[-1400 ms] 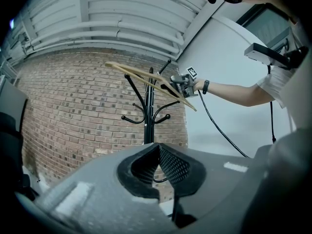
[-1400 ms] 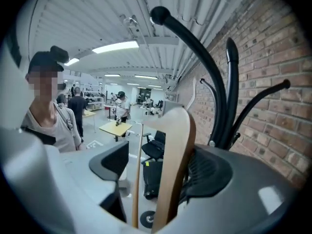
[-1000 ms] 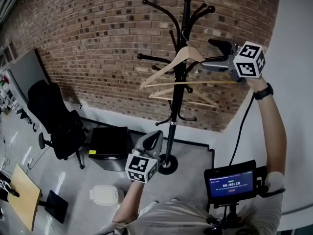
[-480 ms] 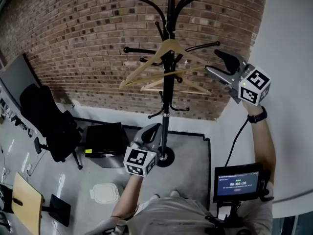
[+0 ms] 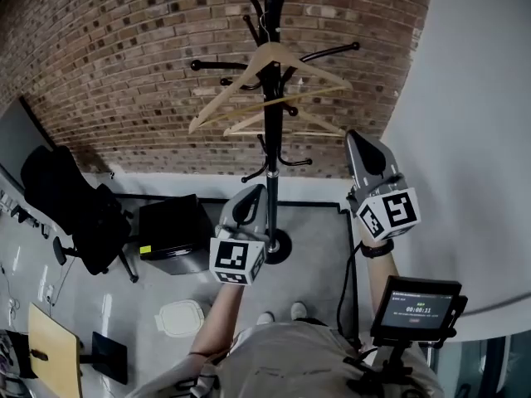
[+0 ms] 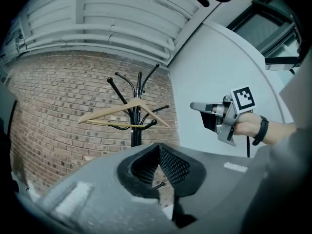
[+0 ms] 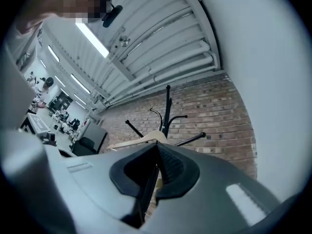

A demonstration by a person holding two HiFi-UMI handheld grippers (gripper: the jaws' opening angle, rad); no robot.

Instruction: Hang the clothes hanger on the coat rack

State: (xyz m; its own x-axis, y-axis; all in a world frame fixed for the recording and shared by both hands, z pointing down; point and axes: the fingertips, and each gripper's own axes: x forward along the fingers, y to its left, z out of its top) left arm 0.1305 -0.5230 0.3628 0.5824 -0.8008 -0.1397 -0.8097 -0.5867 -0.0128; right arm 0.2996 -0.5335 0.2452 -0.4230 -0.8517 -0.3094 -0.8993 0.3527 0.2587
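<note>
The black coat rack [image 5: 270, 152] stands against the brick wall. A wooden hanger [image 5: 292, 60] hangs from one of its upper hooks, and a second wooden hanger [image 5: 313, 123] hangs just below it. Nothing touches either hanger. My right gripper [image 5: 358, 138] is to the right of the rack and lower than the hangers, shut and empty. My left gripper [image 5: 256, 192] is held low in front of the pole, also shut and empty. The left gripper view shows the hanger [image 6: 122, 108], the rack [image 6: 135, 133] and my right gripper [image 6: 195, 106]. The right gripper view shows the hanger [image 7: 141, 139] behind my right gripper [image 7: 157, 146].
A white wall [image 5: 477, 139] rises close on the right. A black office chair [image 5: 75, 214], a black box [image 5: 170, 226], a white lidded bin [image 5: 178, 318] and a wooden tabletop [image 5: 48, 342] are on the floor at the left. A small monitor [image 5: 419, 309] is at the lower right.
My right gripper has come away from the upper hanger's right end, dropped down beside the rack and closed empty. The hanger stays on its hook. My left gripper has barely moved.
</note>
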